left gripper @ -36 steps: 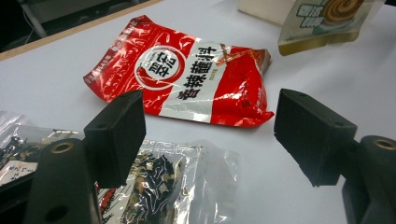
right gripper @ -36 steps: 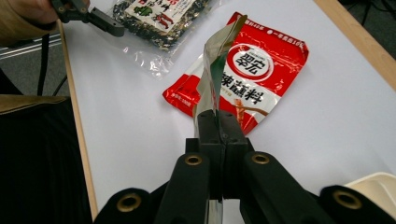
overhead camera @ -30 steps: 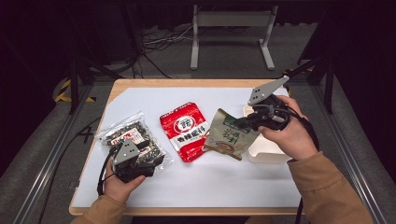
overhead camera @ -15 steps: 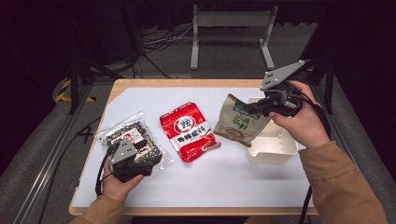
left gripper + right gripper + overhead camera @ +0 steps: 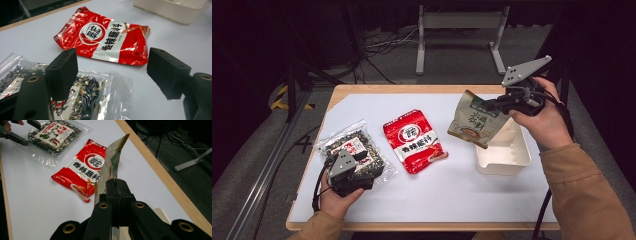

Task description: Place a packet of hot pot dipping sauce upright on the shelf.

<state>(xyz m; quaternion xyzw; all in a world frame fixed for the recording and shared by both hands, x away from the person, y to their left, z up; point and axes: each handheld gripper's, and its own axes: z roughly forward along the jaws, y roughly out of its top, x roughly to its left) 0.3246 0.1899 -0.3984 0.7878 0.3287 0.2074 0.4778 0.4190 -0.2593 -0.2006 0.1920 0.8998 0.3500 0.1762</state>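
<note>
My right gripper [image 5: 498, 104] [image 5: 116, 185] is shut on the edge of a green and tan snack packet [image 5: 474, 120] [image 5: 112, 162]. The packet hangs in the air over the left rim of a white box [image 5: 505, 161] [image 5: 163, 216]. A red snack packet [image 5: 413, 140] [image 5: 105, 40] [image 5: 80, 172] lies flat mid-table. At the left lies a clear bag of dark dried food [image 5: 357, 149] [image 5: 92, 97] [image 5: 53, 135]. My left gripper [image 5: 361, 168] [image 5: 112, 67] rests over the bag's near edge, its jaws open with nothing pressed between them.
The white box [image 5: 172, 7] stands at the right of the white table top [image 5: 462, 195], which has a wooden rim [image 5: 412, 89]. A metal stand [image 5: 459, 30] and cables lie on the dark floor beyond the far edge.
My right gripper has risen and moved toward the far right, lifting the green packet off the table until it hangs over the box. The left hand has stayed put.
</note>
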